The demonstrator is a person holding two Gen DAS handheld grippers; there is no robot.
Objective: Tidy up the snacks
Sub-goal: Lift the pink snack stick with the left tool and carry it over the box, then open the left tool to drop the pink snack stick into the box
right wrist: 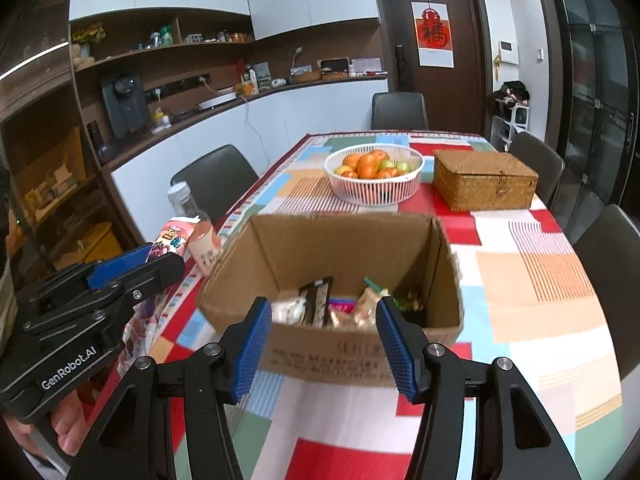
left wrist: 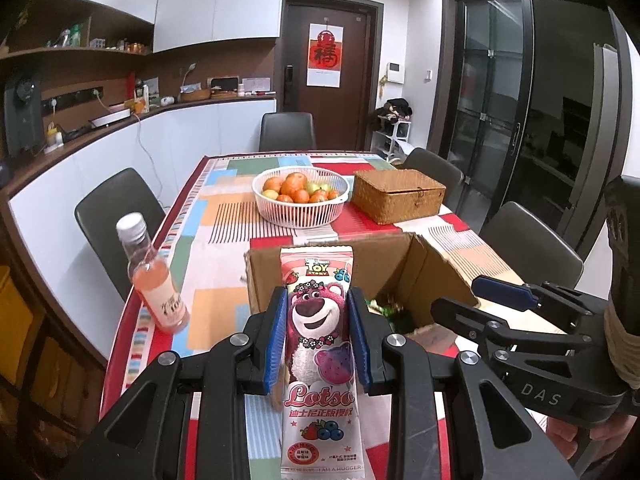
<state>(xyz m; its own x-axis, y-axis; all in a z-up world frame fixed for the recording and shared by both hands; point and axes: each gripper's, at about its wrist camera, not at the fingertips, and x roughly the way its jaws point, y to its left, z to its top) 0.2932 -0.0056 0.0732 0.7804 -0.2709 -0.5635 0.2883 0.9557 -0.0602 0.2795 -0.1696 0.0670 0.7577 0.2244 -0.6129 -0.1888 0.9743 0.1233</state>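
My left gripper [left wrist: 318, 336] is shut on a pink Lotso snack packet [left wrist: 320, 360], held upright just in front of the open cardboard box [left wrist: 340, 256]. In the right wrist view the left gripper [right wrist: 156, 258] with the packet [right wrist: 176, 238] is left of the box [right wrist: 332, 352]. My right gripper [right wrist: 320, 340] is open and empty, at the box's near wall. Several snack packets [right wrist: 320, 304] lie inside the box. The right gripper [left wrist: 476, 292] also shows in the left wrist view, beside the box.
A small bottle of pink drink [left wrist: 156, 280] stands left of the box [right wrist: 202, 240]. A white basket of fruit [left wrist: 300, 196] and a closed wicker box [left wrist: 398, 196] sit further back on the patterned tablecloth [right wrist: 520, 280]. Dark chairs [left wrist: 116, 216] surround the table.
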